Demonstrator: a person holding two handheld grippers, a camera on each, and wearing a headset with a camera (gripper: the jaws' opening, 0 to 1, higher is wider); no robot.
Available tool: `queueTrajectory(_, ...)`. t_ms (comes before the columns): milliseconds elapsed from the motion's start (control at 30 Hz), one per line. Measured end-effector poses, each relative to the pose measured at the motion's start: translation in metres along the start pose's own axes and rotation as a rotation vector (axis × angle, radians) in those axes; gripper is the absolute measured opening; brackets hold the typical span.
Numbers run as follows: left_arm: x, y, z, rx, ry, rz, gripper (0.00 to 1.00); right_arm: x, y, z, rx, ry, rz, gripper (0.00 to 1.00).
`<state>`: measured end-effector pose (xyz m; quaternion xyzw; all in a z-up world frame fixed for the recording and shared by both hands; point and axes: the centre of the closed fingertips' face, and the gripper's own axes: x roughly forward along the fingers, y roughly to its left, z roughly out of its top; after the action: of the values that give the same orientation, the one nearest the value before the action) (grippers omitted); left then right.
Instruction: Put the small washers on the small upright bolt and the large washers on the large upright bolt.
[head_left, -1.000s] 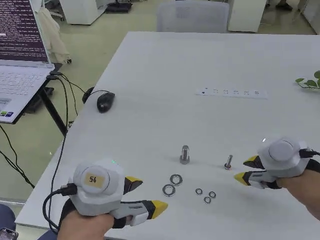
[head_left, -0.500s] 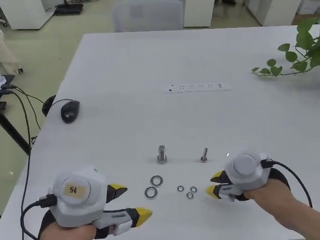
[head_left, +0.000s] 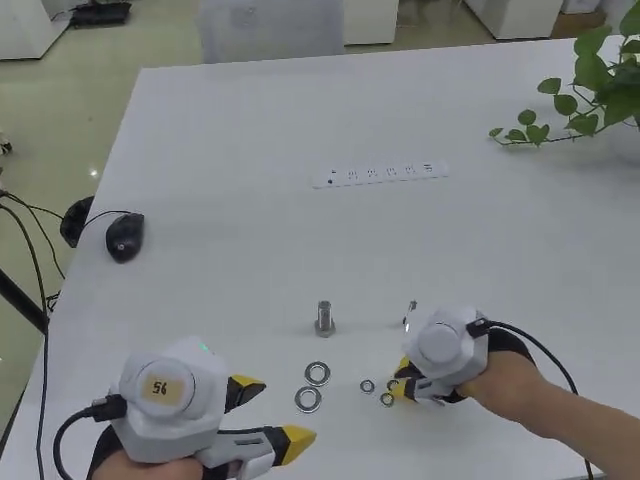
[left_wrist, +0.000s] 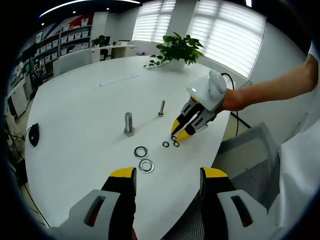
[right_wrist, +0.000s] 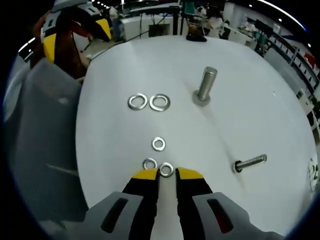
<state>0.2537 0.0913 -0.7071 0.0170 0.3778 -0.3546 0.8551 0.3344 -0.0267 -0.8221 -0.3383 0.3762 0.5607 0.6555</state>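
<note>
R claw (right_wrist: 167, 176) tips nearly closed astride a small washer (right_wrist: 166, 169) flat on counter (right_wrist: 240, 100); grip unclear. The small bolt (right_wrist: 250, 162) stands just far-right. L claw (left_wrist: 167, 176) wide open, empty.

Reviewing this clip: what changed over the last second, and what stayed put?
The right gripper moved left from beside the small bolt to the small washers, its jaws narrowed around one small washer; whether it is gripped is unclear. The left gripper stayed open where it was. The large bolt, large washers and other small washers have not moved.
</note>
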Motion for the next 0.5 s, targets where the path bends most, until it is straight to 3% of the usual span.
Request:
queueTrajectory(233,-0.009,0.006,0.003,-0.031,-0.026,0.046,0.50,0.001,-0.004,0.002,0.010,0.007,0.028,0.15)
queueTrajectory(500,-0.015,0.003,-0.002,-0.069,-0.049,0.087,0.50,-0.002,-0.004,0.002,0.038,-0.002,0.048,0.17)
